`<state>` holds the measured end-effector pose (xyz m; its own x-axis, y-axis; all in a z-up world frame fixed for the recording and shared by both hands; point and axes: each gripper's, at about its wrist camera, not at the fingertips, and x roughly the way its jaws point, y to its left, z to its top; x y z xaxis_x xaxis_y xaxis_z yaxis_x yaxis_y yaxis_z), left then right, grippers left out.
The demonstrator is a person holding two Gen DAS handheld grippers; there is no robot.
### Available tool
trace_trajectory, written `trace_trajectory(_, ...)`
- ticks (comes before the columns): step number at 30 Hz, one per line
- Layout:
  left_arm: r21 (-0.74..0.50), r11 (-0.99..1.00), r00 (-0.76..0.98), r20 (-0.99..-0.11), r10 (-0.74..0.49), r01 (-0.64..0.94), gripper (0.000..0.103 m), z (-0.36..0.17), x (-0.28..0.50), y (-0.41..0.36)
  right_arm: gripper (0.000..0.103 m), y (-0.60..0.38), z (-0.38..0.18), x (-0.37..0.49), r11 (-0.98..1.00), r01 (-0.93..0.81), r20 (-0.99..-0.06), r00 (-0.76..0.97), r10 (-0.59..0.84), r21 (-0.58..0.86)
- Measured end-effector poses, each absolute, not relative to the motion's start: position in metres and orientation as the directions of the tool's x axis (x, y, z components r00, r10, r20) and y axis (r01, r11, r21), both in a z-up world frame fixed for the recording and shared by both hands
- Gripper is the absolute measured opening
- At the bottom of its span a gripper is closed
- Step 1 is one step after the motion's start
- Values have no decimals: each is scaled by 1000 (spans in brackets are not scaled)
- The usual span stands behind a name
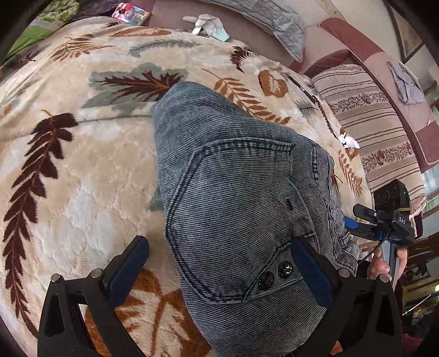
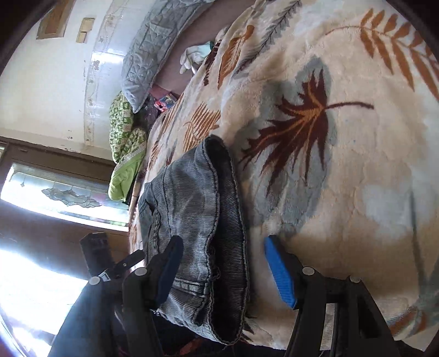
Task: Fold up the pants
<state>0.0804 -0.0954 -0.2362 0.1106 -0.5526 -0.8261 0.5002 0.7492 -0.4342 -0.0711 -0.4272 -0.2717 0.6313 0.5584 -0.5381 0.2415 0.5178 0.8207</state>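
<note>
Grey-blue corduroy-like denim pants (image 1: 236, 197) lie folded lengthwise on a cream leaf-patterned blanket (image 1: 82, 170). A back pocket and two dark buttons (image 1: 275, 274) face up. My left gripper (image 1: 219, 263) is open, its jaws straddling the waist end just above the fabric. The right gripper shows at the pants' right edge in the left wrist view (image 1: 354, 222). In the right wrist view the pants (image 2: 197, 219) show their waistband end. My right gripper (image 2: 222, 269) is open around that edge, with blue pads (image 2: 279, 272).
The blanket (image 2: 343, 164) covers a bed. A white glove (image 1: 208, 24), a grey quilted pillow (image 1: 277, 24) and a striped pillow (image 1: 378, 131) lie at the far side. A green patterned cloth (image 2: 123, 142) lies by a window.
</note>
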Motion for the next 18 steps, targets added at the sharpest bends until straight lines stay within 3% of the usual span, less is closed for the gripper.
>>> trace_trajectory(6, -536, 694, 42, -777, -629, 481, 103, -238, 92, -93, 67, -413, -281, -39, 460, 179, -477, 539, 694, 870)
trace_trajectory(18, -672, 560, -86, -673, -734, 484, 103, -240, 116, -113, 69, -377, -276, 25, 428, 57, -404, 458, 792, 902)
